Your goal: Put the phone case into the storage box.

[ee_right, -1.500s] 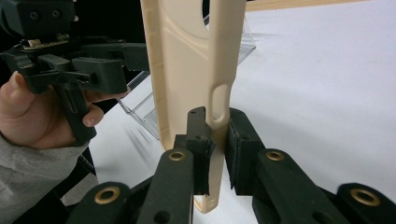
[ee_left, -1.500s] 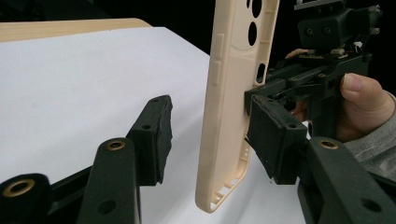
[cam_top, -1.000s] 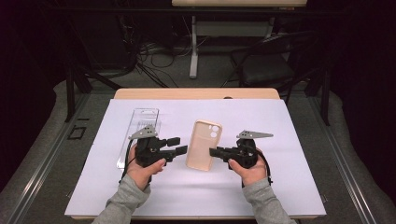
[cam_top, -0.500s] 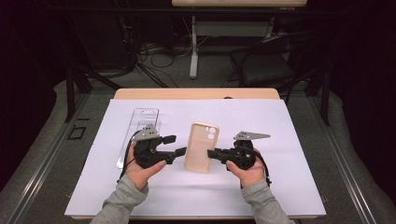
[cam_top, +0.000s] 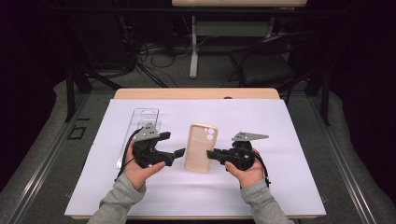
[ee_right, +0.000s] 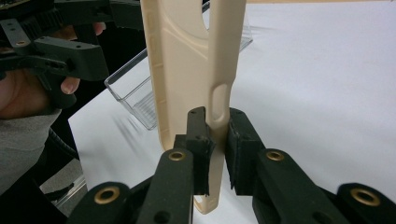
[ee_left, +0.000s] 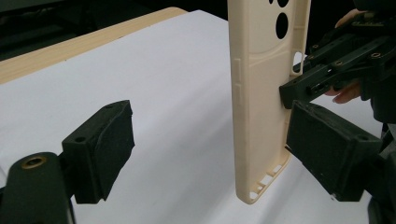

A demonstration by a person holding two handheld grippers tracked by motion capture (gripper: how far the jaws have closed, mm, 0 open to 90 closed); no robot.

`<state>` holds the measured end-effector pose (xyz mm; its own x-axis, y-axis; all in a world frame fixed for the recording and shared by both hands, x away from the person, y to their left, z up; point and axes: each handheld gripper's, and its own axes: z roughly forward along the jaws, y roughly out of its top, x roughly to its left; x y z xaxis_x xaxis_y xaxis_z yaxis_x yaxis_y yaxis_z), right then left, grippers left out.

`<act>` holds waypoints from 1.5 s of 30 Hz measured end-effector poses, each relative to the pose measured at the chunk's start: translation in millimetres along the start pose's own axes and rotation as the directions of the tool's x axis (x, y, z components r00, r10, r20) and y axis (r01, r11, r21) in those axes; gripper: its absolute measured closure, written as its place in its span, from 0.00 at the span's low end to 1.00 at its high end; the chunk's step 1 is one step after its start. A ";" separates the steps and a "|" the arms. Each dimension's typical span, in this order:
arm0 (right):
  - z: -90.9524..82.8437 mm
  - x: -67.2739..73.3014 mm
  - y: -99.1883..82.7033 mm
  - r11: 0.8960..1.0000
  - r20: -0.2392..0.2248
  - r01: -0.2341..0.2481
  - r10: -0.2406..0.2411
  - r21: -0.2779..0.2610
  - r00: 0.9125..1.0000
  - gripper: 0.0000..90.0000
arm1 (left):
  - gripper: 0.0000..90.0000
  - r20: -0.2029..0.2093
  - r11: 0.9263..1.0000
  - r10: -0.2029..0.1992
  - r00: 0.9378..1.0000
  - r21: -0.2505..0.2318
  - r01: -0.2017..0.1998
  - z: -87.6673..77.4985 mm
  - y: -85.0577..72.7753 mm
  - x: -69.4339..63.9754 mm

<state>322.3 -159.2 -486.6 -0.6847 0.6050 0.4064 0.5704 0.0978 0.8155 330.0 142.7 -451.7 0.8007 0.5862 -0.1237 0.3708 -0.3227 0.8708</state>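
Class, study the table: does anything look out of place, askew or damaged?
Nothing looks damaged or spilled. The beige phone case is held by one edge in the right gripper, off the white sheet; the clear plastic tray lies straight.

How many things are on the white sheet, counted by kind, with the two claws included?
Beige phone case: 1
Clear plastic tray: 1
Black claws: 2, the left claw and the right claw
Total: 4
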 end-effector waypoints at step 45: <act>8.2 19.9 -1.3 0.993 0.046 0.101 -0.104 0.069 0.993 0.90 | 0.05 -0.116 0.988 0.154 0.981 0.042 -0.150 -14.8 11.9 -10.4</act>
<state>311.7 -140.8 -482.9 -0.7189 0.6271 0.2997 0.5281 0.2125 0.8222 319.1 143.8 -433.0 0.7885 0.6113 0.0680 0.2657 -0.4383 0.8587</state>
